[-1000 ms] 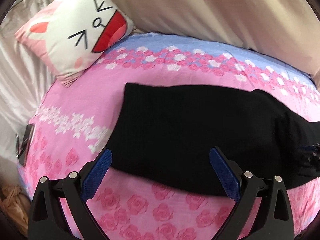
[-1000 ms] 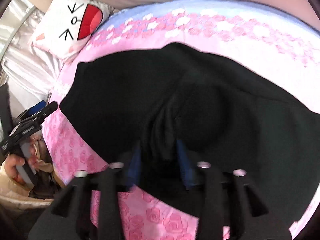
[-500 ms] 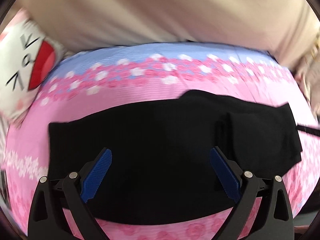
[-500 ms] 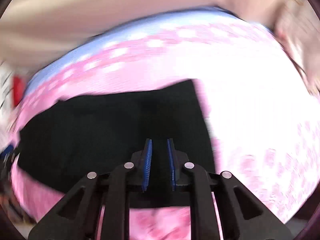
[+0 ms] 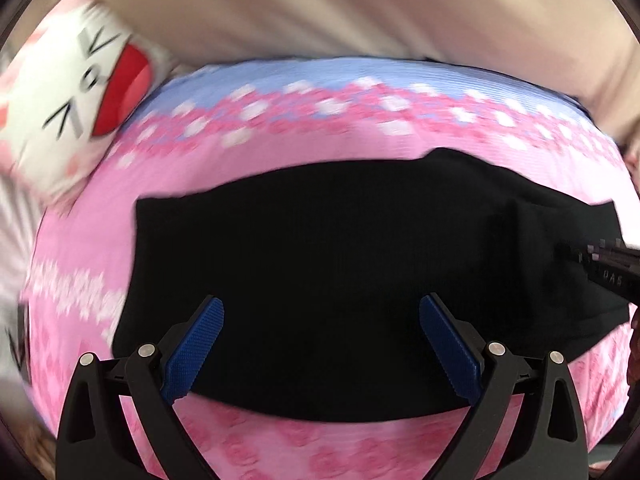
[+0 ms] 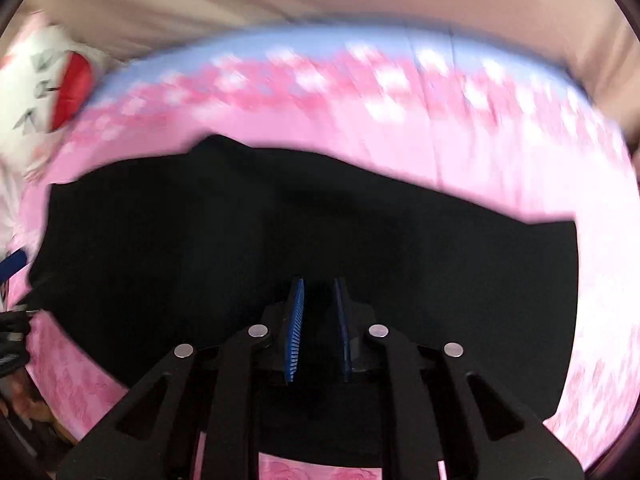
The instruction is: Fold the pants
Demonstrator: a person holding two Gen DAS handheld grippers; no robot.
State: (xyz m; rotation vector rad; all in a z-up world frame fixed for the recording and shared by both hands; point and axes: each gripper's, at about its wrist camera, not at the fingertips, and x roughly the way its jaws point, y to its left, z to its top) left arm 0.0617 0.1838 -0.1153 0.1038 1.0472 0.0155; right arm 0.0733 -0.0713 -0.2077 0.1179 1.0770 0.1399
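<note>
While the black pants (image 5: 340,248) lie spread flat on the pink rose-print bedsheet (image 5: 280,152), the left gripper (image 5: 320,340) hangs above their near edge with its jaws wide; dark cloth fills the gap between the blue pads (image 5: 196,344) and extends beyond both, and nothing is held. At the right gripper (image 6: 318,320) the jaws stand narrow, a slim gap remaining. Black fabric lies ahead of and to both sides of those tips; whether any cloth is pinched between them cannot be told. Far left of the jaws sits a cartoon-face pillow (image 5: 72,92).
</note>
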